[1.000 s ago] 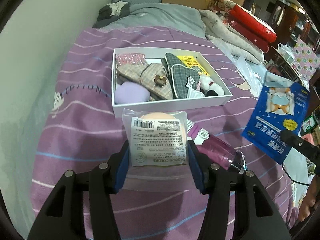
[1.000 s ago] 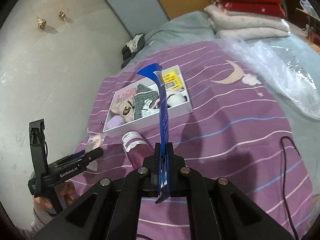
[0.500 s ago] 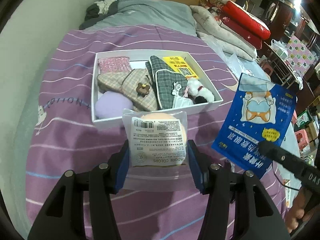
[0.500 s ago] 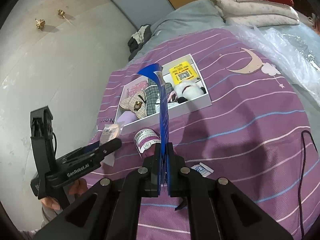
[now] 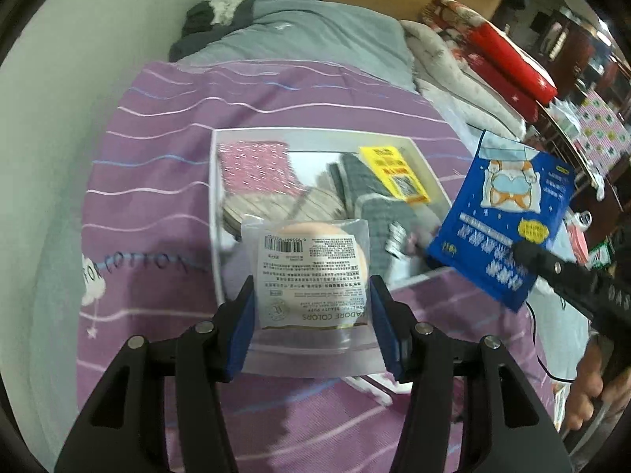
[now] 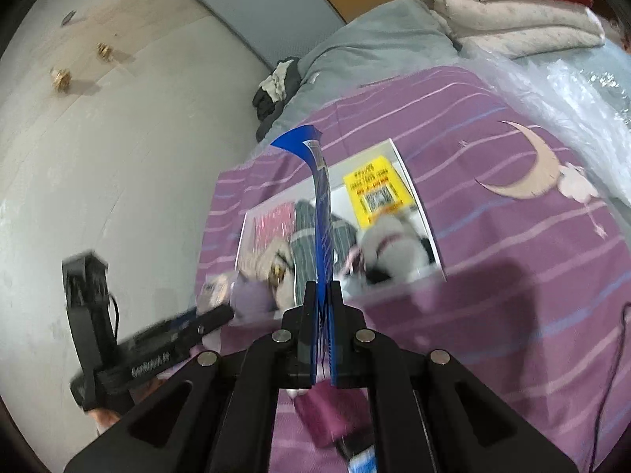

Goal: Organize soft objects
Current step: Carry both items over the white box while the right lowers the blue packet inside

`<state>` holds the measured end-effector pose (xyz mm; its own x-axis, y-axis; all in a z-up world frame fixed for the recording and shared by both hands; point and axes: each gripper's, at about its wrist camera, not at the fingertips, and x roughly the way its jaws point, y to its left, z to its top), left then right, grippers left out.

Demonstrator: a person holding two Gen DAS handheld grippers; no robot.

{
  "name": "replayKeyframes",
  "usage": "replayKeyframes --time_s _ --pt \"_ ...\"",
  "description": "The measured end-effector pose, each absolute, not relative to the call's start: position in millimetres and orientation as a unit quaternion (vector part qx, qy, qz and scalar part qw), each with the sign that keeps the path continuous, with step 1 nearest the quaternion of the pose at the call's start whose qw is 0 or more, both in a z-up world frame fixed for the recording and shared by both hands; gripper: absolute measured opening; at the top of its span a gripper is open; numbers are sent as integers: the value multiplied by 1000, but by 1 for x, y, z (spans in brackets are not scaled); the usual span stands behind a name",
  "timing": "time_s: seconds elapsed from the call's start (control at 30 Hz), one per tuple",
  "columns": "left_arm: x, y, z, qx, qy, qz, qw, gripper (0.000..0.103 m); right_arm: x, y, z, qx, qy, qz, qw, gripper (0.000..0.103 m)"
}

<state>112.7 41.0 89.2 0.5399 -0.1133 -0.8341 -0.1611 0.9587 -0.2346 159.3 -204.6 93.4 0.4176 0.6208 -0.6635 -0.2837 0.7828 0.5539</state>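
Note:
My left gripper (image 5: 311, 307) is shut on a clear packet holding a peach powder puff (image 5: 311, 272), held over the near edge of a white box (image 5: 215, 213) on the purple bedspread. The box holds a pink sequin pouch (image 5: 252, 167), plaid fabric pieces (image 5: 370, 201) and a yellow card (image 5: 394, 175). My right gripper (image 6: 323, 303) is shut on a blue sachet (image 6: 320, 213), seen edge-on above the box (image 6: 414, 197). In the left wrist view that blue sachet (image 5: 504, 216) hangs at the box's right side, pinched by the right gripper (image 5: 528, 254).
A purple striped bedspread (image 5: 157, 149) covers the bed. Folded red and white blankets (image 5: 501, 47) lie at the back right, with a grey sheet and dark clothing (image 5: 217, 12) at the head. Crinkled clear plastic (image 6: 572, 90) lies right of the box. A magenta bottle (image 6: 331, 414) lies under my right gripper.
Both grippers have moved forward toward the white box with their packets; the box now sits closer and partly under the puff packet, and the blue sachet has come nearer its right side.

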Motion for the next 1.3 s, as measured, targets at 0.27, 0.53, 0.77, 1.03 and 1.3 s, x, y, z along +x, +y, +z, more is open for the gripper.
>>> replayKeyframes --time_s 0.27,0.53,0.77,1.03,1.3 --pt "121 76 81 -183 476 34 860 56 233 -166 87 87 442 313 836 2" --pt "129 95 75 -195 471 44 859 56 279 -125 64 -23 461 369 807 2" --pt "134 100 71 -198 469 41 860 56 297 -103 46 -34 456 409 790 2" --pt "134 101 71 -192 466 45 863 56 324 -79 16 -5 476 436 764 3" --pt "142 95 70 -174 469 47 865 56 328 -66 6 -90 493 442 744 4"
